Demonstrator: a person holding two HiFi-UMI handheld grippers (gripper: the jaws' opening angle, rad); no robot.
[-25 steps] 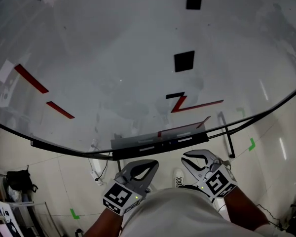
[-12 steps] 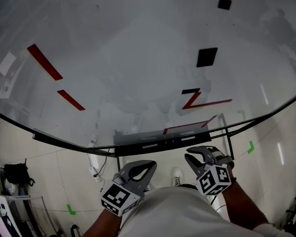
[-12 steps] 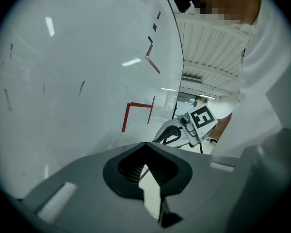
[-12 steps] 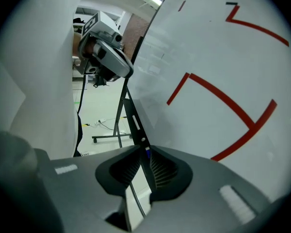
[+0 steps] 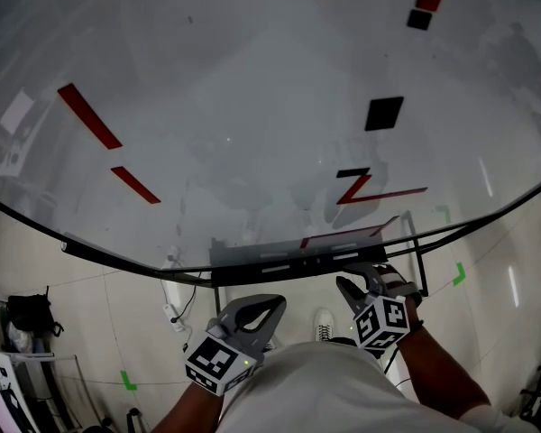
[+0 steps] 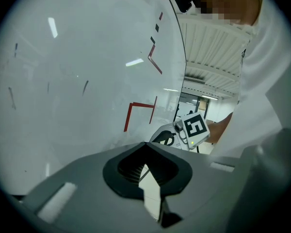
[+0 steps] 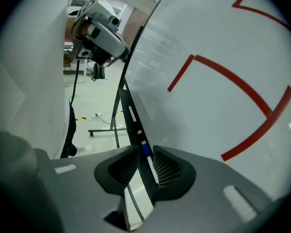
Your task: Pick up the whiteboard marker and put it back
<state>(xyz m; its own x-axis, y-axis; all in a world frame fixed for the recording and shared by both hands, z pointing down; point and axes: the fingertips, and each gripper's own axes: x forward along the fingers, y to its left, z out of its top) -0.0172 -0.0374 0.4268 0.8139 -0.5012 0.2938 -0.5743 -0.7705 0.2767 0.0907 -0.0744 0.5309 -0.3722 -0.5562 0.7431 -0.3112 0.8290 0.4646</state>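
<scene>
A whiteboard marker with a blue band lies on the dark tray along the whiteboard's lower edge. In the right gripper view it shows in the narrow gap between the jaws. My right gripper is open a little, its tips just below the tray. I cannot tell if its pads touch the marker. Two more white pens lie farther along the tray. My left gripper hangs lower and to the left, shut and empty.
The whiteboard carries red lines and black squares. Its stand's black legs reach the tiled floor. A power strip with a cable, green tape marks and a dark bag lie there.
My right gripper has moved up and slightly left, toward the tray. The left gripper has hardly moved. The head view has shifted, so the board's marks sit farther right.
</scene>
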